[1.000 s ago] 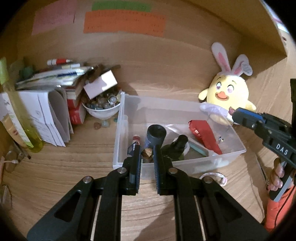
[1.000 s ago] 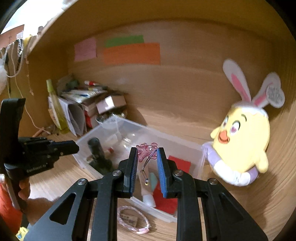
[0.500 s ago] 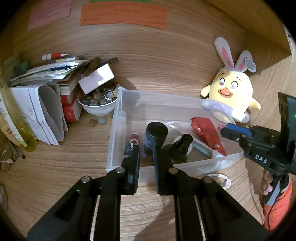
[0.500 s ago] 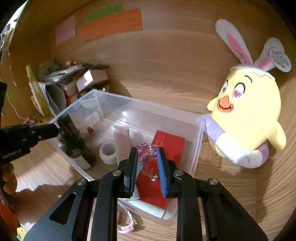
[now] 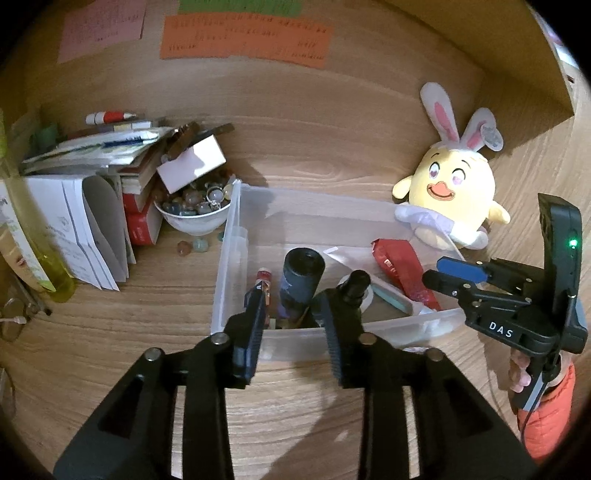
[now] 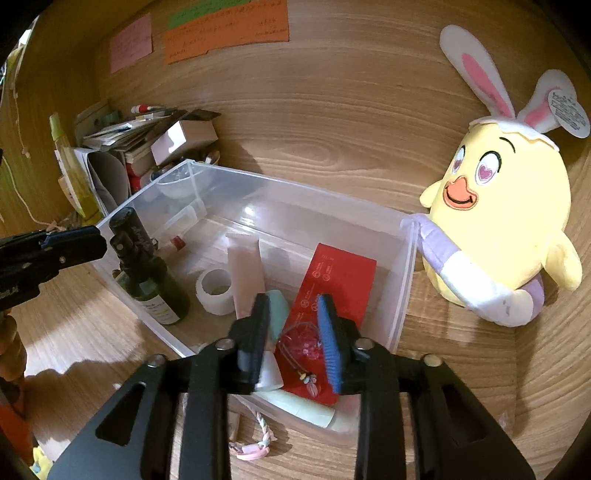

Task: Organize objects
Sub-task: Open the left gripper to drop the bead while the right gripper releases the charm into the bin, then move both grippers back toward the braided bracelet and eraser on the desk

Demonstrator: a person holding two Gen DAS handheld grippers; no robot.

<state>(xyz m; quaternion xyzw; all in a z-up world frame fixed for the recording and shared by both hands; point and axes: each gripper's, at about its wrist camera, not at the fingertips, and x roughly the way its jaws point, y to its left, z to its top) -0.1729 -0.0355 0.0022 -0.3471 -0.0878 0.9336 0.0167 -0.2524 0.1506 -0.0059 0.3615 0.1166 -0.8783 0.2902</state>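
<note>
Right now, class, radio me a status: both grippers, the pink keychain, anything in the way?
Left gripper and right gripper opening, nothing gripped. Pink keychain lying on red packet inside clear bin. Nothing in the way.

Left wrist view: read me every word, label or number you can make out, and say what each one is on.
"DAS": white letters on the right hand-held gripper.
Orange note on the back wall: handwriting, too blurred to read.
Pink note: too faint to read.
Red packet in the clear bin: white print, too small to read.
</note>
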